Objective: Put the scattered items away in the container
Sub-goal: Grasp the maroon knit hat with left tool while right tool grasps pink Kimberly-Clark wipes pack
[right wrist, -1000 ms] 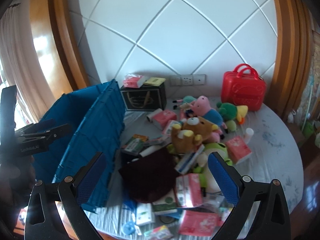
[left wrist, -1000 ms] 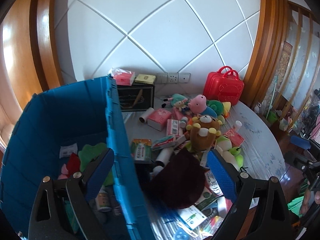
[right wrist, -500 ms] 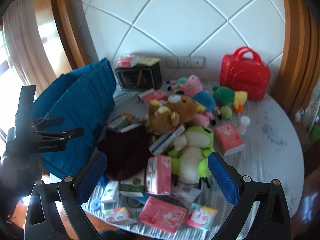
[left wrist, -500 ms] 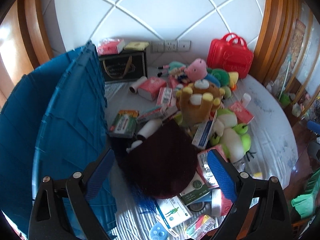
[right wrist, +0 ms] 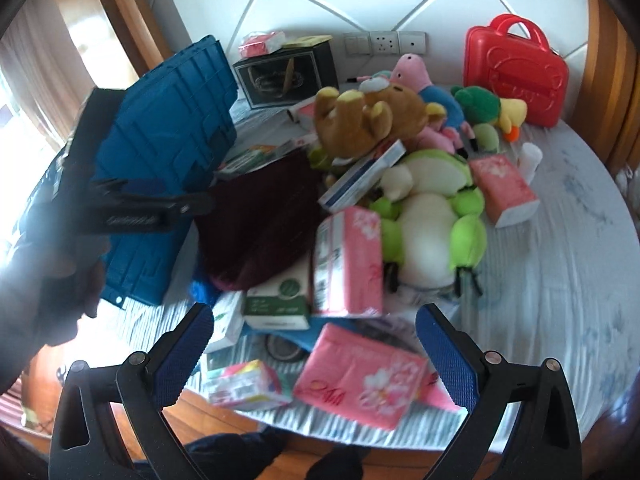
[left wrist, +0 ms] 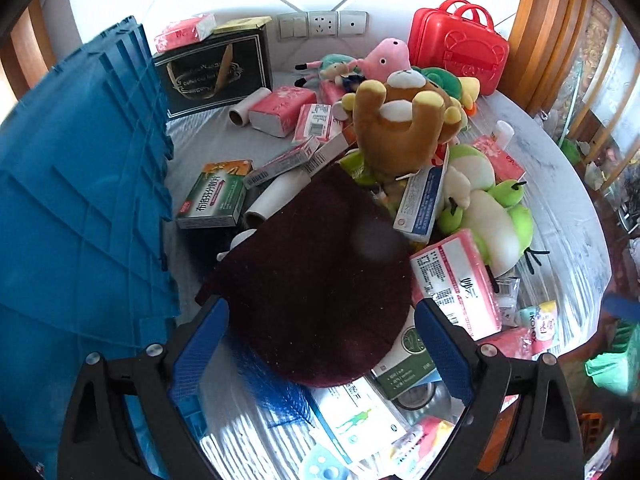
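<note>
A blue plastic crate (left wrist: pixel 80 200) stands at the table's left; it also shows in the right wrist view (right wrist: pixel 168 148). A dark maroon knit hat (left wrist: pixel 316 280) lies beside it on a pile of boxes, tissue packs and plush toys. My left gripper (left wrist: pixel 320 344) is open and empty, its jaws on either side of the hat's near edge. My right gripper (right wrist: pixel 316 340) is open and empty, above a pink tissue pack (right wrist: pixel 360 376) at the table's front edge. The left gripper's body (right wrist: pixel 132 208) shows in the right wrist view.
A brown bear plush (left wrist: pixel 396 128), a green frog plush (right wrist: pixel 432 216), a pink pig plush (left wrist: pixel 384 56) and a red toy suitcase (right wrist: pixel 516 68) lie further back. A black gift box (left wrist: pixel 212 72) stands by the wall. Small boxes (left wrist: pixel 216 196) lie near the crate.
The left gripper moved right from over the crate's inside to above the maroon hat and came lower. The right gripper swung right and down towards the front of the pile.
</note>
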Action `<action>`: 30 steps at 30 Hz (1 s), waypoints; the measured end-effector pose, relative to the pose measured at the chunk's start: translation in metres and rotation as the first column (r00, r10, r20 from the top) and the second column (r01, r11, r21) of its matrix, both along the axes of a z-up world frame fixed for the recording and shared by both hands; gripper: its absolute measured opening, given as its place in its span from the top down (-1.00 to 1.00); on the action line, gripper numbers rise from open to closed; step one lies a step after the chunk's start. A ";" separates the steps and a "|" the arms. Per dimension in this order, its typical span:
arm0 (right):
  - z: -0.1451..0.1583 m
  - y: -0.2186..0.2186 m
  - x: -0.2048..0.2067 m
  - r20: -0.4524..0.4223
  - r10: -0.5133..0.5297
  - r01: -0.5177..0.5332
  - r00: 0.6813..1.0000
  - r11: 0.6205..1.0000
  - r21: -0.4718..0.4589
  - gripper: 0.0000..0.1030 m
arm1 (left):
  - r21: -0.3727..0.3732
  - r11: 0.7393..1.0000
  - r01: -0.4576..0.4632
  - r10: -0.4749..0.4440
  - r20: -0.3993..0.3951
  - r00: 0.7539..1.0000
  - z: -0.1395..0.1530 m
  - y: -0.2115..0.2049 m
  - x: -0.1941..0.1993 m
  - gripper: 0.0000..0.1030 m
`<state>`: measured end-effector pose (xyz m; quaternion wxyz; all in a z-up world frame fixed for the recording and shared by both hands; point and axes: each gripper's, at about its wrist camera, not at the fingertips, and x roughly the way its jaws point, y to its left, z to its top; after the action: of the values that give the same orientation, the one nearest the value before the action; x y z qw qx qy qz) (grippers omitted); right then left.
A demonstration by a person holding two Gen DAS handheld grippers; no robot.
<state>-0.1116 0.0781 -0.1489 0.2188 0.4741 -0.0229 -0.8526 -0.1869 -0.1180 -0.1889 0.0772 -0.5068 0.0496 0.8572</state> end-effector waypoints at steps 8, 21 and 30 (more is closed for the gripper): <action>-0.040 -0.058 0.066 -0.035 -0.089 0.091 0.995 0.993 0.072 -0.99 | -0.007 0.996 0.091 -0.090 0.015 0.996 -0.031 -0.006 -0.015 -0.85; -0.127 -0.119 0.103 -0.072 -0.156 0.168 0.985 0.964 0.208 -0.99 | 0.023 0.999 0.037 -0.037 0.006 0.999 -0.065 -0.016 -0.016 -0.85; -0.160 -0.114 0.082 -0.078 -0.164 0.176 0.983 0.967 0.184 -0.99 | 0.003 1.000 0.002 -0.002 -0.005 1.000 -0.094 -0.011 -0.034 -0.95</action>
<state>-0.0295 -0.0356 -0.3087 0.0993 0.4625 0.0245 -0.8807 -0.2205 -0.1289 -0.2831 0.0786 -0.5046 0.0488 0.8584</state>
